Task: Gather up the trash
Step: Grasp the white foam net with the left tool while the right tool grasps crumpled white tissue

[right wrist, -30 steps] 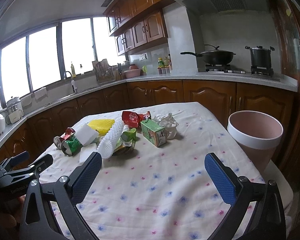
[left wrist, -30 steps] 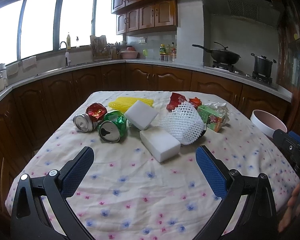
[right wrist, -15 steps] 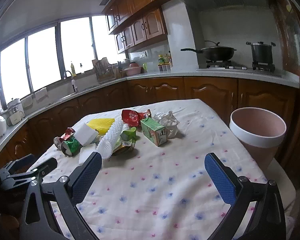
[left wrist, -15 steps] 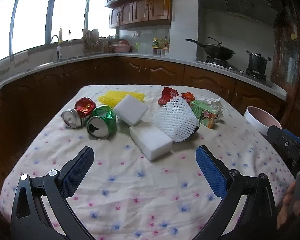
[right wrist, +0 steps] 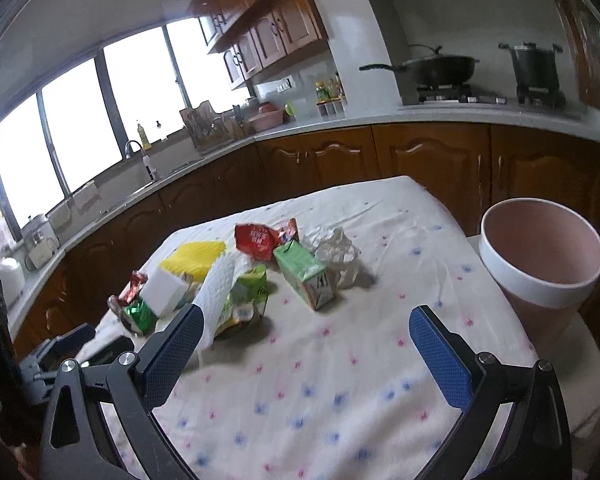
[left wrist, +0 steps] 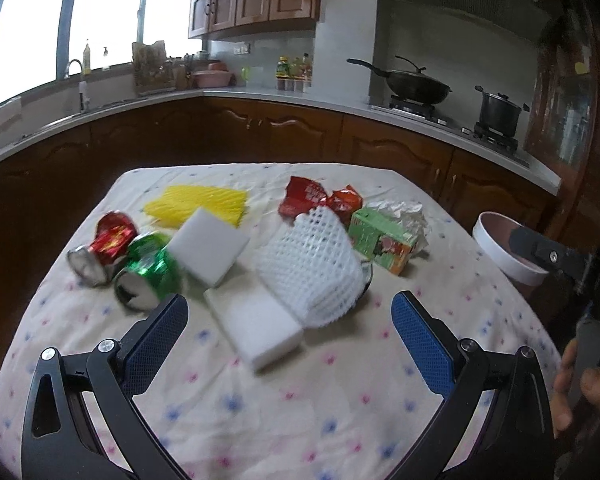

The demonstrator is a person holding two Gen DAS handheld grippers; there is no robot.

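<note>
Both pairs of tongs are spread wide and hold nothing: the left tongs (left wrist: pixel 290 314) hover low over the desk (left wrist: pixel 300 408) with a white foam block (left wrist: pixel 256 330) lying just ahead between their tips, and the right tongs (right wrist: pixel 306 330) hang over bare cloth, the trash well ahead and to their left.

The trash is bunched close, so a grab at one piece could drag a neighbour. The white net sleeve (left wrist: pixel 314 270) leans against the foam block, and beneath it lies something dark I cannot make out. The green can (left wrist: pixel 148 272) and red can (left wrist: pixel 104 246), left of the left tongs, lie on their sides and may roll off the desk if nudged. The loose cloth could also bunch up under a low tip.

The pink bin (right wrist: pixel 540 264) stands off the desk's edge, right of the right tongs; the part of its inside that shows holds nothing.
</note>
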